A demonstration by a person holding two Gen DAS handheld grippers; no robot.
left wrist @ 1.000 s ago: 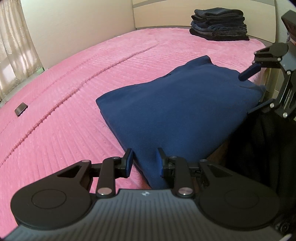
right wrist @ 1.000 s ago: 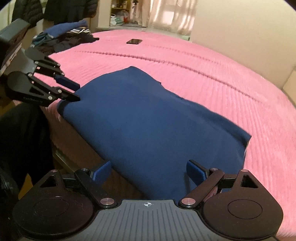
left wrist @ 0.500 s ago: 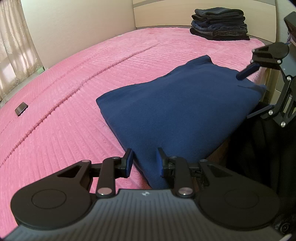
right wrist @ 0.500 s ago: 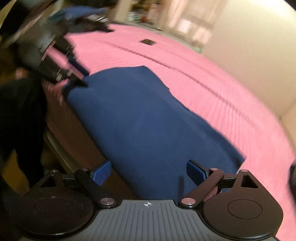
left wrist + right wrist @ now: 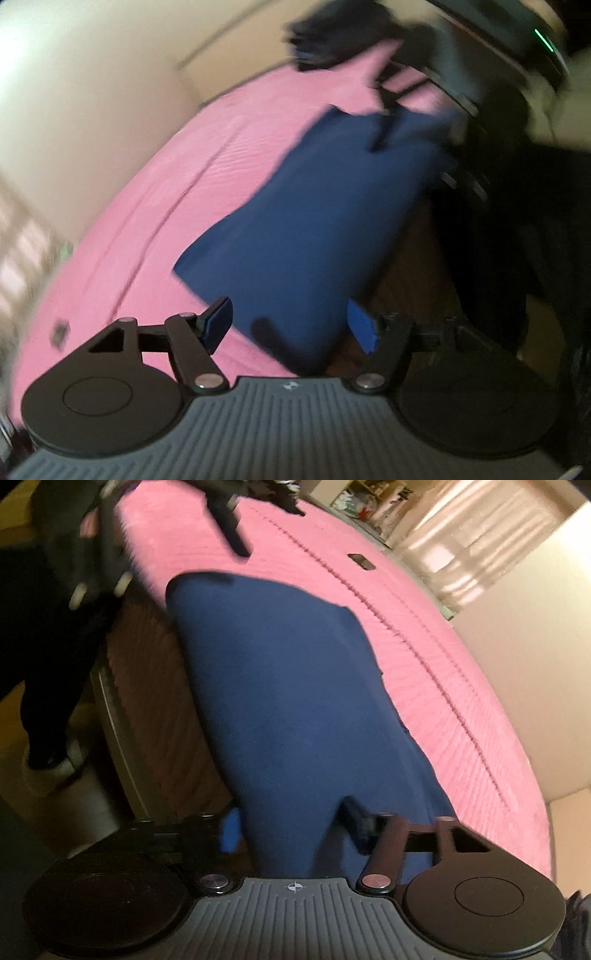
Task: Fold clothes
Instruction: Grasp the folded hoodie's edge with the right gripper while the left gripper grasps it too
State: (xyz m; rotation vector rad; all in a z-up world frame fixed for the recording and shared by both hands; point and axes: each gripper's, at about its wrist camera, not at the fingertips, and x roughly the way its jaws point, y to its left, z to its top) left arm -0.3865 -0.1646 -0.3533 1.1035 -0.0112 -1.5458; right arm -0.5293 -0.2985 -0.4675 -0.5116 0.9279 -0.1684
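Observation:
A folded navy blue garment lies on the pink bedspread at the bed's near edge; it also shows in the right wrist view. My left gripper is open, its blue-padded fingers astride the garment's near corner without holding it. My right gripper is partly closed around the garment's other end, with cloth between the fingers. Both views are tilted and blurred by motion. Each gripper shows as a dark blur in the other's view.
A stack of dark folded clothes sits at the far end of the bed. A small dark phone-like object lies on the bedspread. The bed's side and floor are below. A beige wall stands behind.
My left gripper has opened and let go of the garment's corner, and has tilted. My right gripper has rolled, moved in and narrowed around the garment's end.

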